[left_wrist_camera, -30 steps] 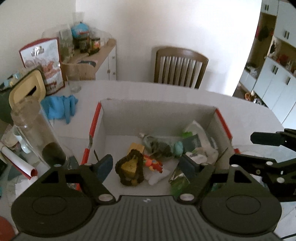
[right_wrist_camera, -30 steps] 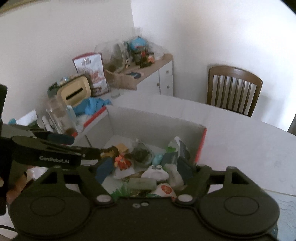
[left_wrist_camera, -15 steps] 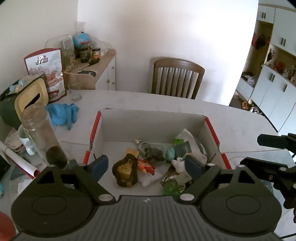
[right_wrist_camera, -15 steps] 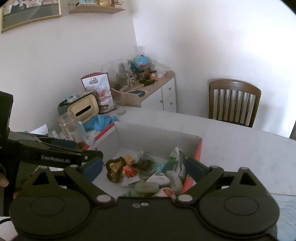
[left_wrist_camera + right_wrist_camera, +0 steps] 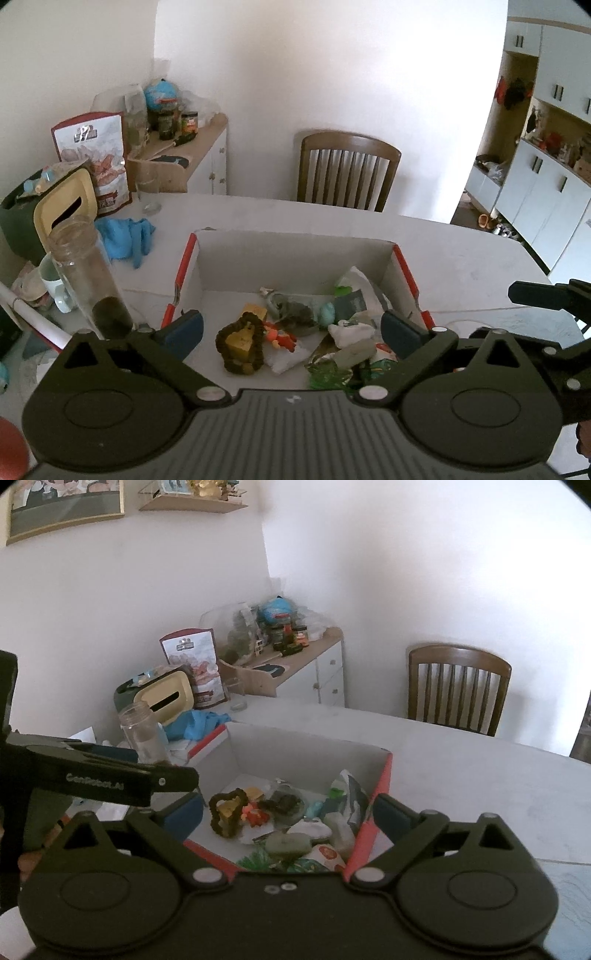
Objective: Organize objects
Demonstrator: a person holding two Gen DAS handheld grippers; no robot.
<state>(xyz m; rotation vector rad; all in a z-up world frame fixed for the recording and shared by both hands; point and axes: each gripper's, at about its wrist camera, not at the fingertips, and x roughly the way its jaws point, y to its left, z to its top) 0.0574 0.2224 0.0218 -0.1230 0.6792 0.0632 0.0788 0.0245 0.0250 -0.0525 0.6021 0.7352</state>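
Both grippers, left (image 5: 291, 328) and right (image 5: 288, 810), hover with fingers wide and empty above the cardboard box (image 5: 295, 254) of odds and ends on the tabletop (image 5: 461, 251).

We see soft, even daylight in both views, brightest on the white wall (image 5: 332, 74), which washes out to near glare. Shadows stay faint and diffuse. Fisheye distortion bends the cabinets (image 5: 546, 177) and the picture frame (image 5: 62, 513) at the edges, and dark vignetting fills the corners. The chair (image 5: 458, 690) looks slightly soft.
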